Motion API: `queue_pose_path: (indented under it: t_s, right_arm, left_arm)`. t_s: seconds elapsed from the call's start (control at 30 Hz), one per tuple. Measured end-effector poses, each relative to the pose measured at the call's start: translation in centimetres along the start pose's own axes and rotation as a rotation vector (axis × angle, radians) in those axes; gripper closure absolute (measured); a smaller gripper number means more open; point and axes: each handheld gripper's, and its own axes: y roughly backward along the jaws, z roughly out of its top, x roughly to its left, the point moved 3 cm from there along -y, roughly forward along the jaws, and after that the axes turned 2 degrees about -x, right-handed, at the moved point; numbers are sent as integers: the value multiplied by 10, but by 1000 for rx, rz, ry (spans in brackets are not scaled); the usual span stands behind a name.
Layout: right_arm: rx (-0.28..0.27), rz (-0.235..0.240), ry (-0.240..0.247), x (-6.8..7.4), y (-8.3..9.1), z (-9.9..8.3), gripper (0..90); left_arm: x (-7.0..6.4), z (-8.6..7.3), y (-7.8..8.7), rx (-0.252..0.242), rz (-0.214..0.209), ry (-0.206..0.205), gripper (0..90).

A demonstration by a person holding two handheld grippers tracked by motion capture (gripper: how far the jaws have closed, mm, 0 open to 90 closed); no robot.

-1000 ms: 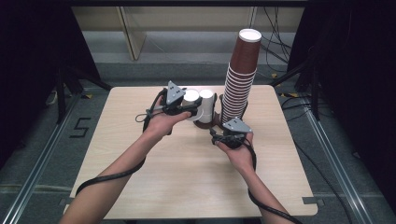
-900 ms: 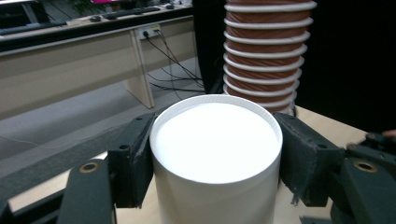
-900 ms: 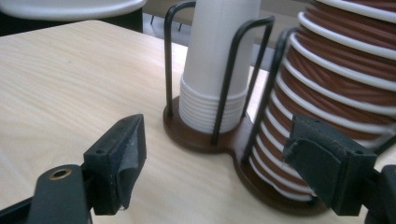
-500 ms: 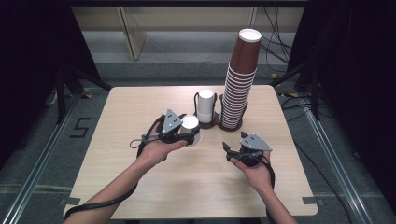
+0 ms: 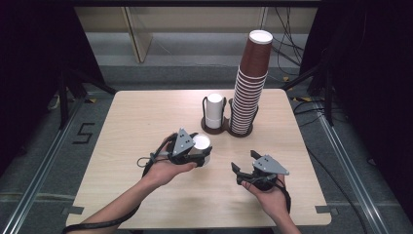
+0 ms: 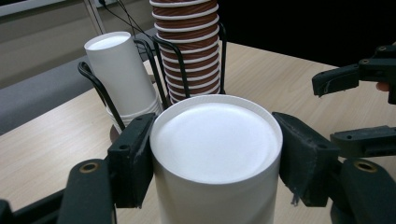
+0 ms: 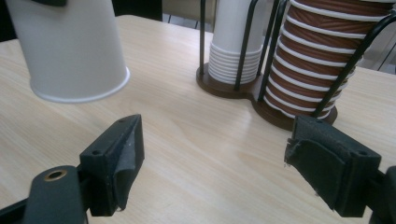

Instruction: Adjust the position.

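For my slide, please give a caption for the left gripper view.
Left gripper clamps an upturned white paper cup before the black wire cup rack.

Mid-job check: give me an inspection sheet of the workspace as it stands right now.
Surface: wooden table, bare wood.
Job's things: white cup upside down in the left gripper; white cup stack and brown cup stack in the wire holder.
Clutter: nothing seen.
Grippers: left shut on the cup; right gripper open, empty.
Cables: one trails from each gripper; more on the floor behind.
Surroundings: grey floor, dark curtains.
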Motion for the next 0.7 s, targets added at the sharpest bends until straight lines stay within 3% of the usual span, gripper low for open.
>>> queue_pose_path:
  t_s: [0.03, 0.07, 0.13, 0.17, 0.2, 0.27, 0.3, 0.33, 0.5, 0.53, 0.6, 0.7]
  right_arm:
    - [-17, -14, 9, 0, 1, -1, 210]
    - [5, -17, -11, 3, 3, -5, 209]
    - [-2, -11, -10, 3, 2, -6, 209]
    - [-6, -9, 8, 2, 3, -5, 209]
    - [2, -8, -41, 6, 4, -6, 209]
    - [-7, -5, -45, 5, 2, -7, 208]
    - [-4, 13, -50, 6, 1, -7, 208]
    - [-4, 15, -20, 6, 0, -8, 208]
    - [-25, 73, -60, 13, -3, -6, 206]
    - [-20, 64, -63, 13, -1, -5, 205]
    - [-39, 98, -99, 18, -2, -2, 205]
    - [-36, 107, -96, 20, -2, -1, 205]
  left_arm:
    - [-1, 0, 0, 5, -4, 5, 336]
    - [-1, 0, -1, 13, -7, 5, 337]
    - [-2, 0, -3, 25, -15, 12, 337]
    - [-2, 0, -3, 30, -15, 6, 337]
    - [-3, 0, -4, 29, -16, 12, 336]
    - [-4, 0, -5, 35, -21, 18, 337]
    - [-5, 0, -6, 35, -23, 23, 336]
    - [-5, 1, -7, 40, -28, 24, 336]
    - [-8, 4, -17, 54, -47, 27, 336]
    - [-9, 5, -19, 55, -53, 29, 336]
    - [-12, 7, -23, 58, -63, 29, 337]
    - [-16, 9, -30, 75, -74, 20, 336]
